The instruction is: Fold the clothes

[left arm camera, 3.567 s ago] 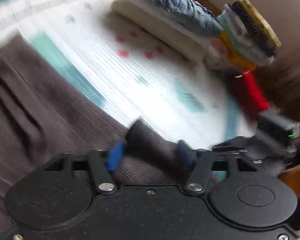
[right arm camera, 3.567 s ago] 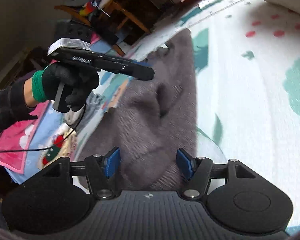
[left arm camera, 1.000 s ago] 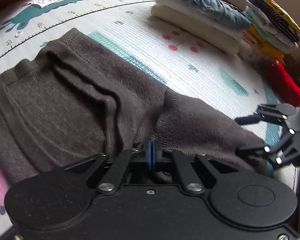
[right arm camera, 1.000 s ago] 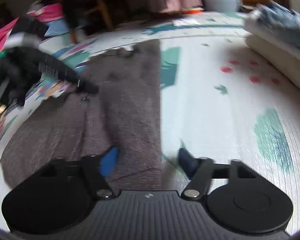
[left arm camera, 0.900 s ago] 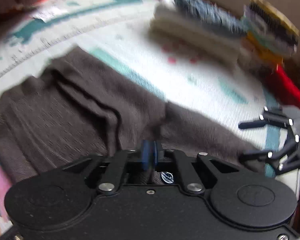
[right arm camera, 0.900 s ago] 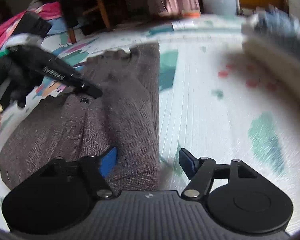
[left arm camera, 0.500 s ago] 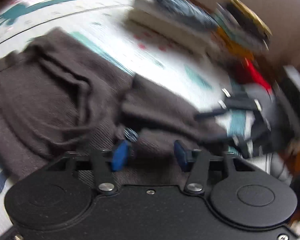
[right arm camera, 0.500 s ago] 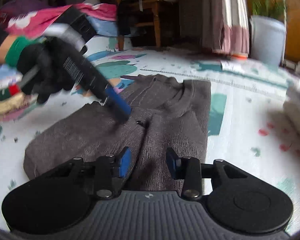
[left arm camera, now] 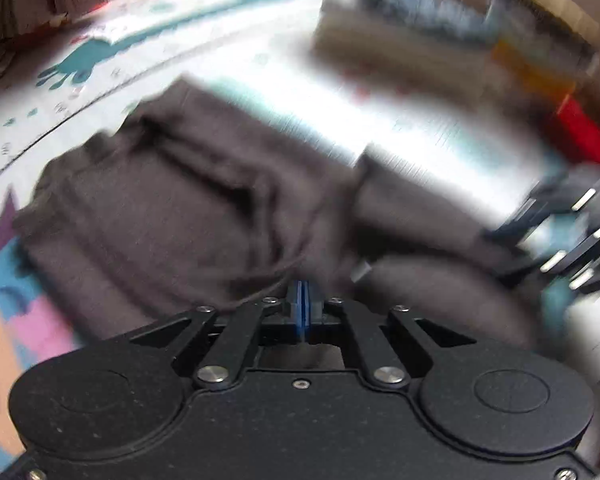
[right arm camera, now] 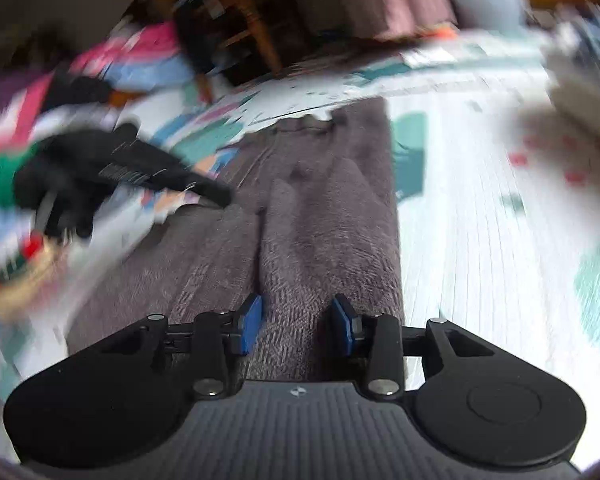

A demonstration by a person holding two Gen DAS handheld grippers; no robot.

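Note:
A brown knitted sweater [left arm camera: 172,216] lies spread on the play mat [left arm camera: 380,128], and it also fills the middle of the right wrist view [right arm camera: 324,216]. My left gripper [left arm camera: 302,308] has its blue pads together, with creases of the sweater running into the tips. From the right wrist view, that left gripper [right arm camera: 220,200] rests its tip on the sweater's left edge, held by a black-gloved hand [right arm camera: 60,184]. My right gripper [right arm camera: 298,326] is shut on a thick lengthwise fold of the sweater near its right edge. The right gripper [left arm camera: 492,256] shows blurred at the garment's right end.
A stack of folded clothes [left arm camera: 420,40] and a red item [left arm camera: 584,136] stand along the mat's far right. A wooden chair [right arm camera: 252,40] and a heap of colourful clothes [right arm camera: 132,60] sit beyond the mat's far left. Bare mat [right arm camera: 480,240] lies right of the sweater.
The left gripper stood open half a second ago and is now shut at the sweater. The right jaws have narrowed onto the fold since a second ago. Both views shifted and blurred.

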